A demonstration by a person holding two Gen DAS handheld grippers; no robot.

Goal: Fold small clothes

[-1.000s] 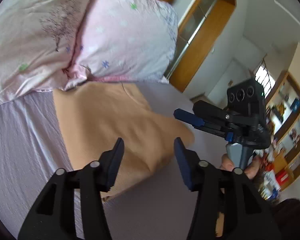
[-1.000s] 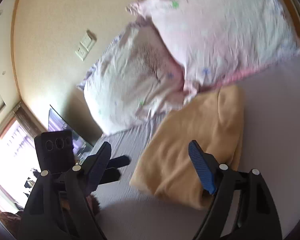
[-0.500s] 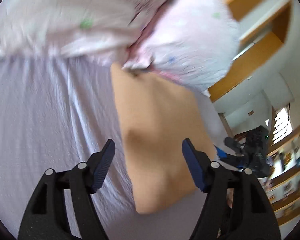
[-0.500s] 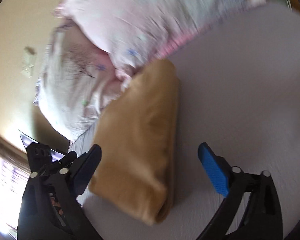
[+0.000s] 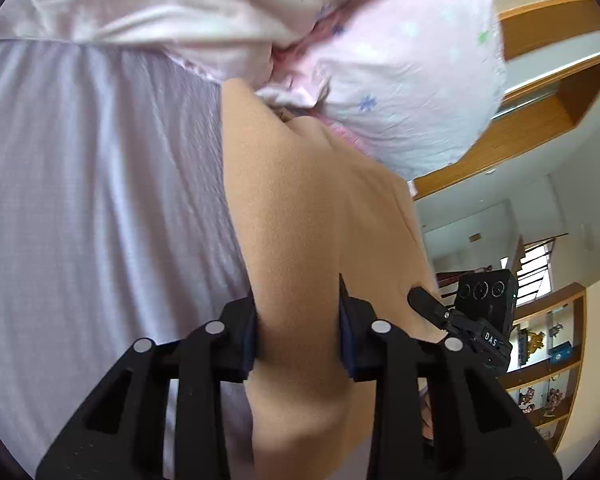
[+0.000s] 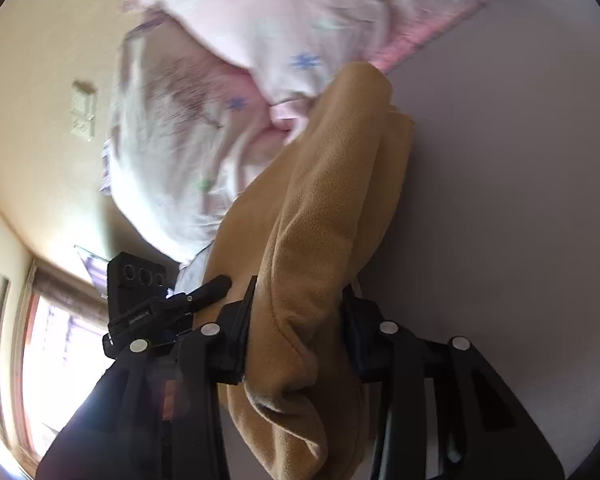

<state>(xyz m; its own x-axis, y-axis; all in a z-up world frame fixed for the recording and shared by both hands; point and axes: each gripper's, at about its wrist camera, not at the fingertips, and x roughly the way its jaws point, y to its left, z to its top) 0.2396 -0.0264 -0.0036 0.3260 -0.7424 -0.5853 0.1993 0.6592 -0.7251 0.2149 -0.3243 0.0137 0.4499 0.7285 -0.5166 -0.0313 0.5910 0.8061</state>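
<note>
Both grippers dropped onto cloth since half second ago, fingers wide apart then, now pinched in. Left gripper (image 5: pixel 298 334) clamps near end of tan fleece garment (image 5: pixel 300 208); right gripper (image 6: pixel 296 332) clamps bunched folded edge of same piece, layers stacked between fingers. Garment lies on bed sheet (image 5: pixel 100 200), long axis running straight away from fingers toward pink pillows (image 5: pixel 400 76), far end touching them. Grippers side by side at near end, neither closer. Guessing next move is carrying near end toward pillows. No containers visible.
</note>
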